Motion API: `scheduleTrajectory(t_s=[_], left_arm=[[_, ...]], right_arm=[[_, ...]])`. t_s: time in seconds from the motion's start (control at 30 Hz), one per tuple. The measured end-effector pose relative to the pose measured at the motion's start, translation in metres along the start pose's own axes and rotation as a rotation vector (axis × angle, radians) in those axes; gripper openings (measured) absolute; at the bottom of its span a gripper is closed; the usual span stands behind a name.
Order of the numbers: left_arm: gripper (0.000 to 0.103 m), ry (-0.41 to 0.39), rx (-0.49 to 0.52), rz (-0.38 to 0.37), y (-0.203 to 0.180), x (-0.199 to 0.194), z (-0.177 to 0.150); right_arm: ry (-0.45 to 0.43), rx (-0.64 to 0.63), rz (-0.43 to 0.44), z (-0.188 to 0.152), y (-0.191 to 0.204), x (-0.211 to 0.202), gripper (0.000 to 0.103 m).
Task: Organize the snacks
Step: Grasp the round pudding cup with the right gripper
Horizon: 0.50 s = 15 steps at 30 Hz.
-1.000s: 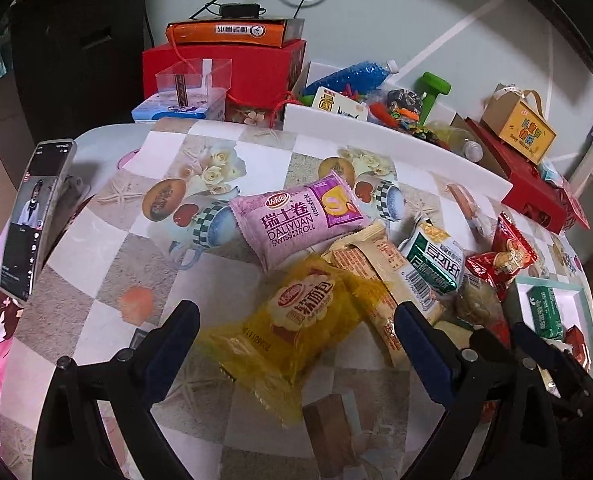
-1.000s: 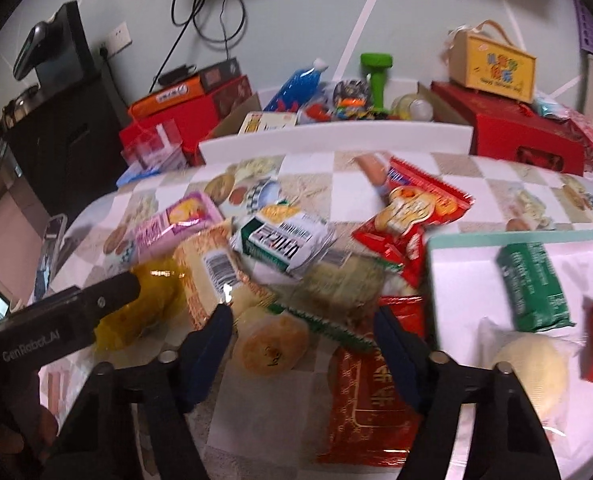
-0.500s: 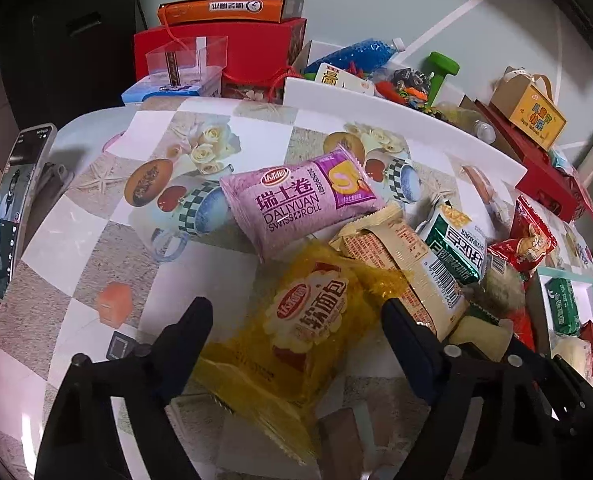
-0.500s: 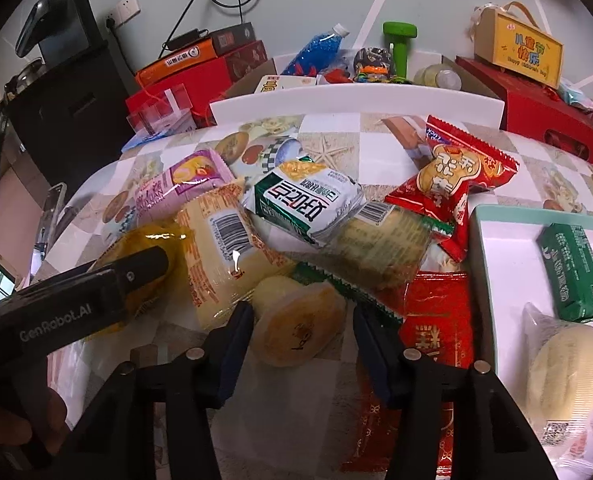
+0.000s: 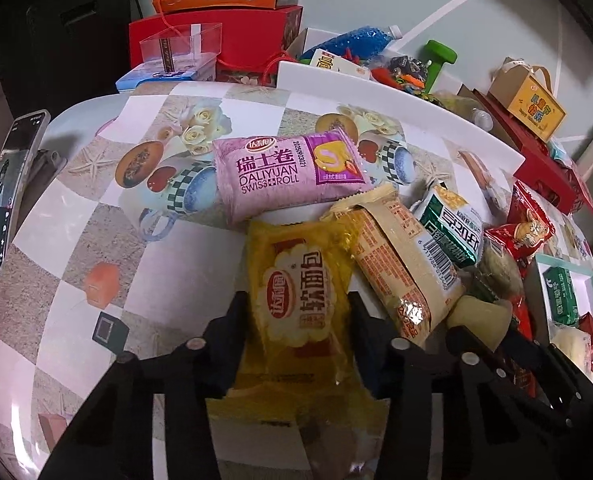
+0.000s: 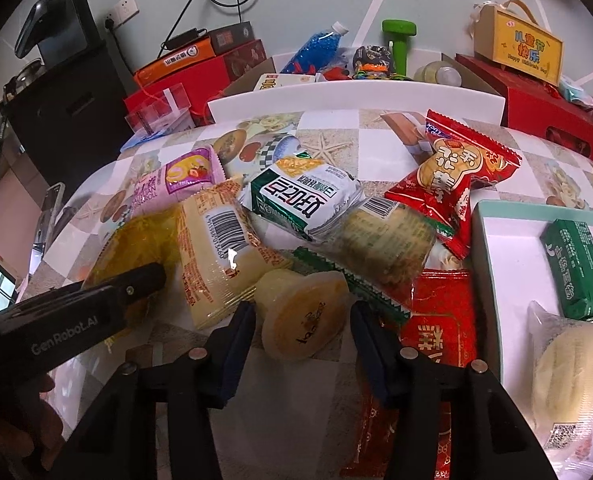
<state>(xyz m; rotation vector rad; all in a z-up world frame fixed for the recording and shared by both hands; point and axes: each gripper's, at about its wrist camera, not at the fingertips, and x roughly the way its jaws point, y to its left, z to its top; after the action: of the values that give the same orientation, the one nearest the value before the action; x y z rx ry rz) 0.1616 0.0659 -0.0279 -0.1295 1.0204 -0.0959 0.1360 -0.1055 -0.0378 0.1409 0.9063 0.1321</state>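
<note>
Both our grippers have just closed in: left gripper now pinching the yellow bread packet, right gripper straddling the jelly cup, fingers apart; white tray waits at three o'clock.

The purple pack reads "DALIYUAN SWISS ROLL" — with the number 2025903821 beside it. The left gripper bears "GenRobot.AI" — the cup "laalaa".

Left claw pinched narrow; right claw seemingly not yet closed.
</note>
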Motion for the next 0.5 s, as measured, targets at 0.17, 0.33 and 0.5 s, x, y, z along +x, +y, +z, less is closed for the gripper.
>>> scheduleTrajectory(t_s=[0.17,0.33,0.5], left_arm=[[0.046,0.001,0.008,0.009,-0.004,-0.004,-0.007],[0.046,0.005,0.018,0.010,-0.010,-0.008,-0.016],[0.046,0.004,0.022,0.016,-0.012,-0.008,-0.017]], right_arm=[[-0.003,0.007,0.009,0.000,-0.002,-0.001,0.050],[-0.003,0.003,0.013,-0.002,-0.002,-0.003,0.049],[-0.003,0.008,0.016,-0.003,-0.004,-0.005,0.049]])
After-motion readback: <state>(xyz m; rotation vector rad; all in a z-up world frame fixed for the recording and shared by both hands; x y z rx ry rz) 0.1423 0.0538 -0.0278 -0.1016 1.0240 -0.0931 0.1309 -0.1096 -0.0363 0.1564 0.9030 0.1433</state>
